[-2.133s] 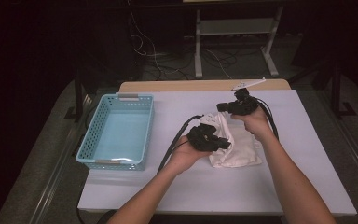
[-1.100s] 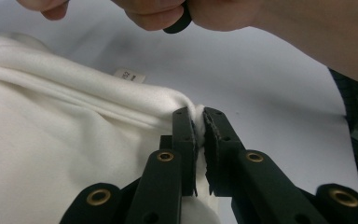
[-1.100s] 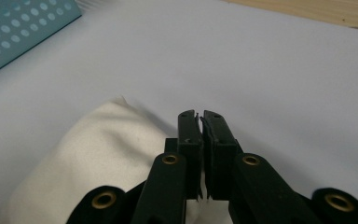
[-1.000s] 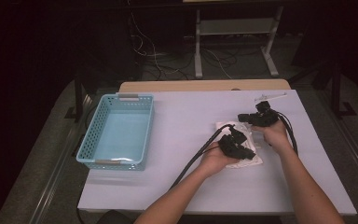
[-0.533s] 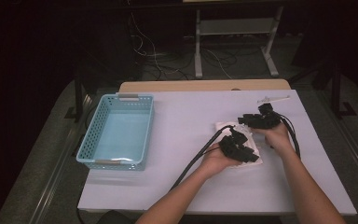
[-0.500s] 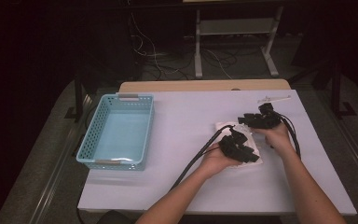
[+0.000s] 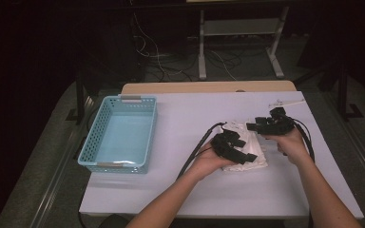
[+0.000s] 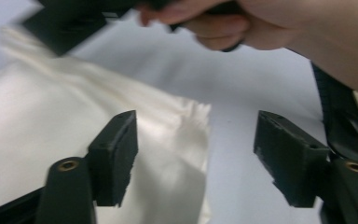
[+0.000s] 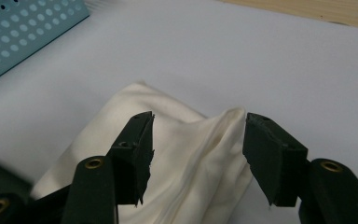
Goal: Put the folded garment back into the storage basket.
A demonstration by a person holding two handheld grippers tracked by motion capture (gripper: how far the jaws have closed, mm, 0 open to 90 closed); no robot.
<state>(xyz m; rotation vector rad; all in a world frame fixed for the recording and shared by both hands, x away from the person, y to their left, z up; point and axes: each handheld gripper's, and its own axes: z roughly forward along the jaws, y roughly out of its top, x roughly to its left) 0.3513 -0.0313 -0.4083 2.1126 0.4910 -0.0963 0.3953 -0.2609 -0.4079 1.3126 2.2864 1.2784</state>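
A light blue basket point(image 7: 119, 135) stands at the left of the white table point(image 7: 180, 190), well apart from the work; in the right gripper view its perforated wall point(image 9: 23, 32) shows in the upper left corner.

Right of the table's middle lies a folded cream cloth point(image 7: 249, 154), flat on the table between the two hands. The left tongs point(image 7: 235, 145) hang over its left part, held in the person's left hand point(image 7: 209, 161), with a black cable trailing back toward the table's front edge. In the left gripper view these tongs point(image 8: 196, 161) stand open: their jaws have just been opening, and the two black pads are wide apart with nothing pressed between them. The cloth point(image 8: 51, 121) lies below and behind the left jaw, its frayed corner reaching into the gap, while bare table shows under the right jaw. The other hand point(image 8: 261, 28) appears blurred along the top of that view.

The right tongs point(image 7: 268, 126) sit just past the cloth's far right edge, in the right hand point(image 7: 292, 145). In the right gripper view they point(image 9: 198, 156) are open too, their jaws having just been opening; a raised fold of the cloth point(image 9: 191, 154) stands in the gap, close to the right jaw, but neither pad presses on it.
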